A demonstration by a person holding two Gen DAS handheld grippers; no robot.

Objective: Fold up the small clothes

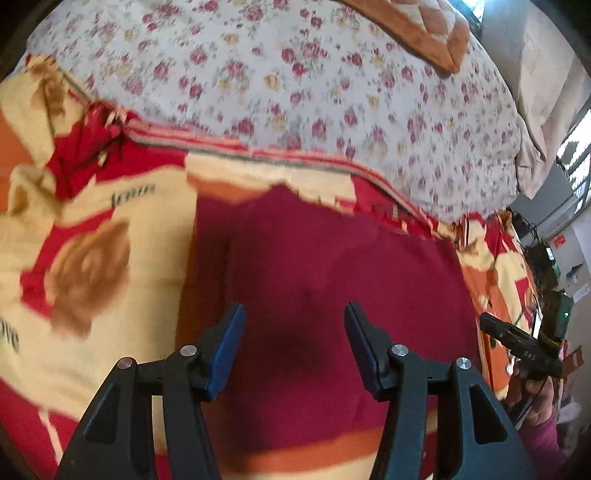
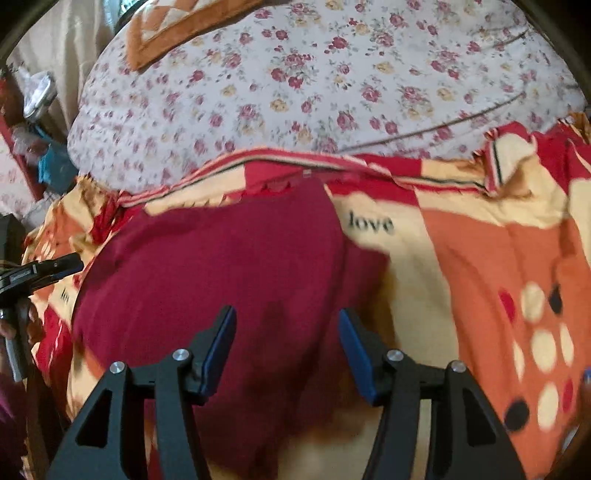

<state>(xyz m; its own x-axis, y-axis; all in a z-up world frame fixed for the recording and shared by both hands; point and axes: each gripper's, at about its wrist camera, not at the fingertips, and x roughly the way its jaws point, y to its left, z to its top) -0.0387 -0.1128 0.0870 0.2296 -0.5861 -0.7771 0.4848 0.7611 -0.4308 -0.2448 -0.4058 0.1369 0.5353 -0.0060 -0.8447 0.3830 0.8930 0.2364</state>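
A dark red garment (image 1: 332, 266) lies flat on a red, cream and orange blanket (image 1: 110, 206). My left gripper (image 1: 295, 306) hovers over the garment's near part, jaws open, and nothing sits between its blue pads (image 1: 225, 350). In the right wrist view the same garment (image 2: 221, 258) spreads to the left and centre. My right gripper (image 2: 287, 310) stands open above its right edge, with its pads (image 2: 354, 350) clear of the cloth. Each view catches the other tool at its edge: the right gripper (image 1: 517, 343) in a hand, and the left gripper (image 2: 37, 273).
A white quilt with small red flowers (image 1: 295, 74) lies bunched behind the blanket. An orange-bordered cushion (image 1: 417, 33) sits on top of it. A curtain and window (image 1: 554, 110) are at the far right. A shelf with clutter (image 2: 33, 122) stands beside the bed.
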